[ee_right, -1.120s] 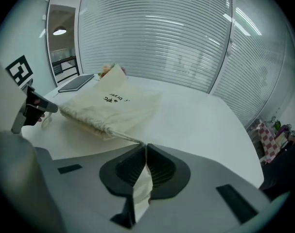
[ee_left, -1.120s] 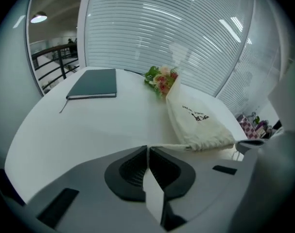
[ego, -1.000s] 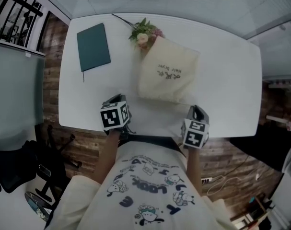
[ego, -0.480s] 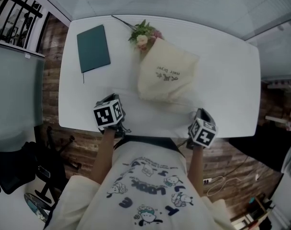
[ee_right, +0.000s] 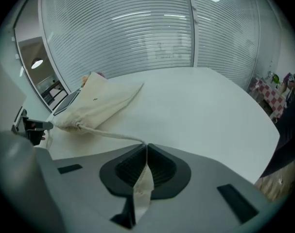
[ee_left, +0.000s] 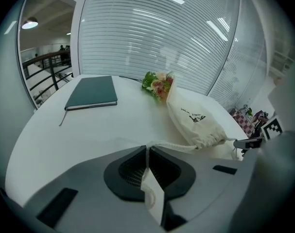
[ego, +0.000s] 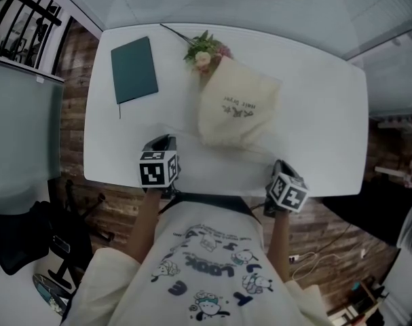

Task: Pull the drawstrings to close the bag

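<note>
**A:** So, nearest first?

**B:** Pinching one drawstring [ee_left: 176, 147] in the left gripper [ee_left: 147, 152], the other drawstring [ee_right: 111, 135] in the right gripper [ee_right: 146, 149].

**A:** Beyond?

**B:** Reaching the cream bag [ego: 236, 111] on the table [ego: 314, 114], neck puckered. Likely finishing the pull; calls for tugging further apart.

**A:** Views?

**B:** Pinched drawstrings plain only through gripper views; overhead, merely marker cubes [ego: 158, 170]. Farthest: notebook [ego: 134, 68], flowers [ego: 204, 49].

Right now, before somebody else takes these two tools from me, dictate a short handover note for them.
Left tool: shut on the left drawstring.
Right tool: shut on the right drawstring.
The bag lies on the white table, mouth toward you, between the tools.
Done: both cords gripped and drawn out sideways; the mouth looks gathered.
To do: probably one last outward tug, then let go.
</note>
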